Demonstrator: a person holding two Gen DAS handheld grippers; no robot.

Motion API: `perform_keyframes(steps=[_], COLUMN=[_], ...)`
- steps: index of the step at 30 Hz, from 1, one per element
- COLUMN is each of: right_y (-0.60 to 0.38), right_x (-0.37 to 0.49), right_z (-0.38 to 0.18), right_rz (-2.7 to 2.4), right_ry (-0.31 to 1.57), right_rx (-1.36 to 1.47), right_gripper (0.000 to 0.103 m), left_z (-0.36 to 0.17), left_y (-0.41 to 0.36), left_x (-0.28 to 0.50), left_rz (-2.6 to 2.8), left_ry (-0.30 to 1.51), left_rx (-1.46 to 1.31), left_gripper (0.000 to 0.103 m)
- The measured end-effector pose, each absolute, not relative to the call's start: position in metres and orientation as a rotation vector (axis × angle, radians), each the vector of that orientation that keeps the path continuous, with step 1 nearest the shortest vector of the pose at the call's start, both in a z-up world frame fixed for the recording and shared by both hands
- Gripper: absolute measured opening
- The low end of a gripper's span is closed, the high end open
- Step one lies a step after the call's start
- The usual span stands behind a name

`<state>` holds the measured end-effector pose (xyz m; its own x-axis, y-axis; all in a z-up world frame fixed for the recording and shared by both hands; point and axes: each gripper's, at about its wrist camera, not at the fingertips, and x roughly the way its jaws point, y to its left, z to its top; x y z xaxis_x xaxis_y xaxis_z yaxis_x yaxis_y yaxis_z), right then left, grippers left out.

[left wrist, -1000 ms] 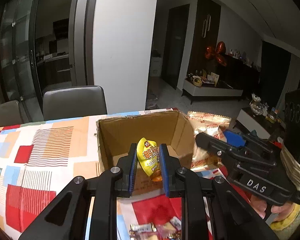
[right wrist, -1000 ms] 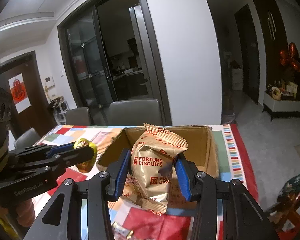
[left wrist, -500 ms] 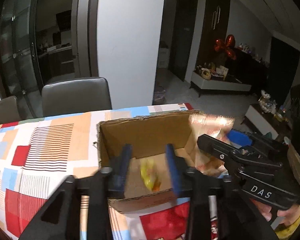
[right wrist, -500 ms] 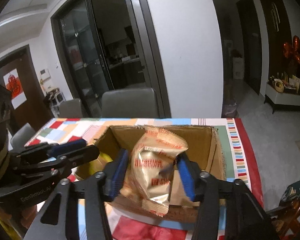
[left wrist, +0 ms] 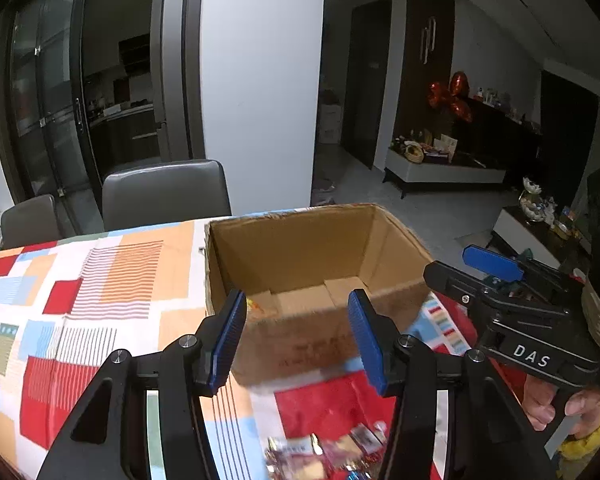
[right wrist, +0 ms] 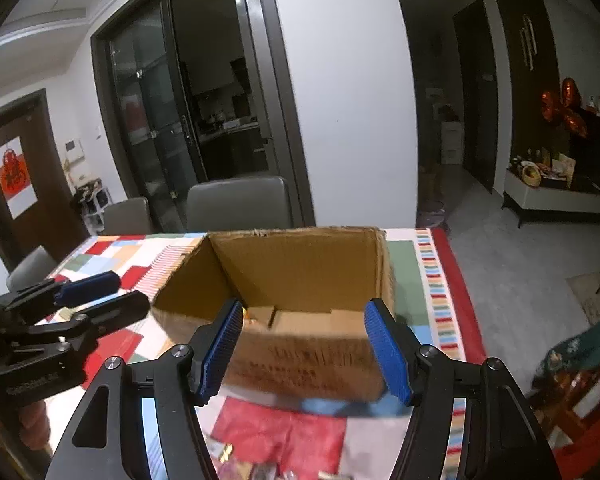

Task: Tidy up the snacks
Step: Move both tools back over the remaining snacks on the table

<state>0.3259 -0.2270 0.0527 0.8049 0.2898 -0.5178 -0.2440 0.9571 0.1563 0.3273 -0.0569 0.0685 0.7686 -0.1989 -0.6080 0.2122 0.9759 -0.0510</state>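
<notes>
An open cardboard box [left wrist: 300,248] stands on the patterned tablecloth [left wrist: 100,300]; it also shows in the right wrist view [right wrist: 300,264]. My left gripper [left wrist: 296,332] is open and empty just in front of the box. My right gripper [right wrist: 304,344] is open and empty at the box's near wall. A bit of yellow snack [left wrist: 256,306] shows inside the box at its near left corner. The biscuit packet is hidden inside the box. Several small wrapped snacks [left wrist: 316,452] lie on the table below the left gripper.
Grey chairs [left wrist: 164,192] stand behind the table's far edge. The right gripper's body [left wrist: 520,312] shows to the right of the box in the left wrist view; the left gripper's body [right wrist: 60,320] shows left of the box in the right wrist view.
Both grippers opened over the box. The yellow snack and the biscuit packet dropped out of the jaws into the box.
</notes>
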Motion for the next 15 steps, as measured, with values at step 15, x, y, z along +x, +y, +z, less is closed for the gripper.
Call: perform_keyframes(steps=[15], right_y=[-0.228], right_x=[0.231], right_z=[0.037], right_rz=[0.286], right_ry=[0.588], right_rx=[0.048], right_gripper=[0.064], left_z=[0.054], left_y=[-0.06], left_x=[0.243], left_rz=[-0.249], left_ry=[0.697], left_rx=[0.023], left_gripper=[0.052])
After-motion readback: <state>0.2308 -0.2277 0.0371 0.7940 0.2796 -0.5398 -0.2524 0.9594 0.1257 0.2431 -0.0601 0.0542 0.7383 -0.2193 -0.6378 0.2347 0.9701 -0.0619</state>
